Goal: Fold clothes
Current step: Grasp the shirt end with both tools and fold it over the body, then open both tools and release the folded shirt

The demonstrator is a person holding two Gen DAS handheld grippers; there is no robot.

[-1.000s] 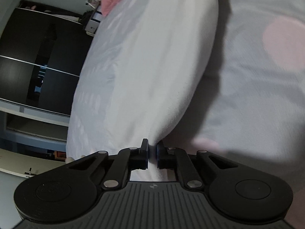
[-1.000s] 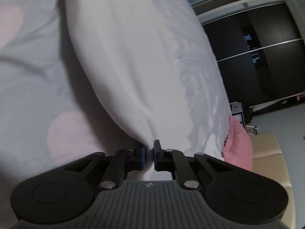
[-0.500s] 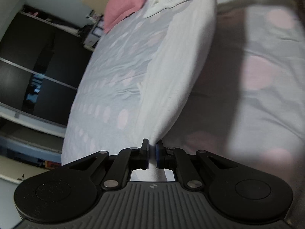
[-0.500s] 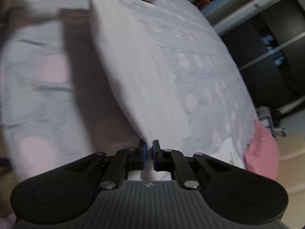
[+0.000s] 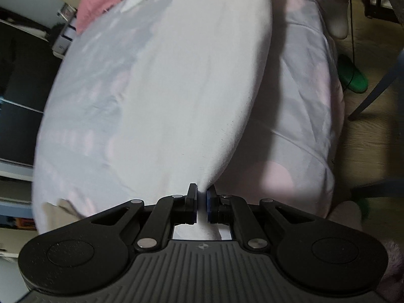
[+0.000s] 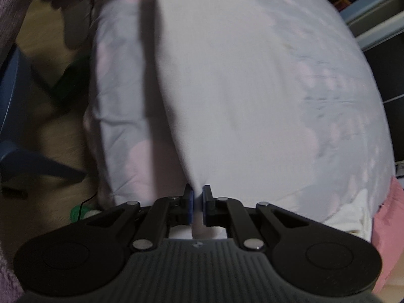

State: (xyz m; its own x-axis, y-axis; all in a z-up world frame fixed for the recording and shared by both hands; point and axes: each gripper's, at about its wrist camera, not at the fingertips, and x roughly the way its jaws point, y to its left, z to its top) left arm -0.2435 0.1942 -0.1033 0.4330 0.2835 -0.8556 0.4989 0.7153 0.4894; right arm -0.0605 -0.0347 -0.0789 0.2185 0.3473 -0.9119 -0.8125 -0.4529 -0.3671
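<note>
The white garment (image 5: 192, 96) is soft, matt cloth with a fine nap. The bedsheet (image 5: 303, 126) under it is thin, creased cotton-like cloth, pale with pink dots. Both grippers (image 5: 201, 203) (image 6: 197, 205) are matt black plastic with ribbed grey housings and shiny metal rivets. At right of the left view, the floor (image 5: 368, 139) looks like wood.

We can read no text, label, brand or number in either view (any print in the background is too blurred).
</note>
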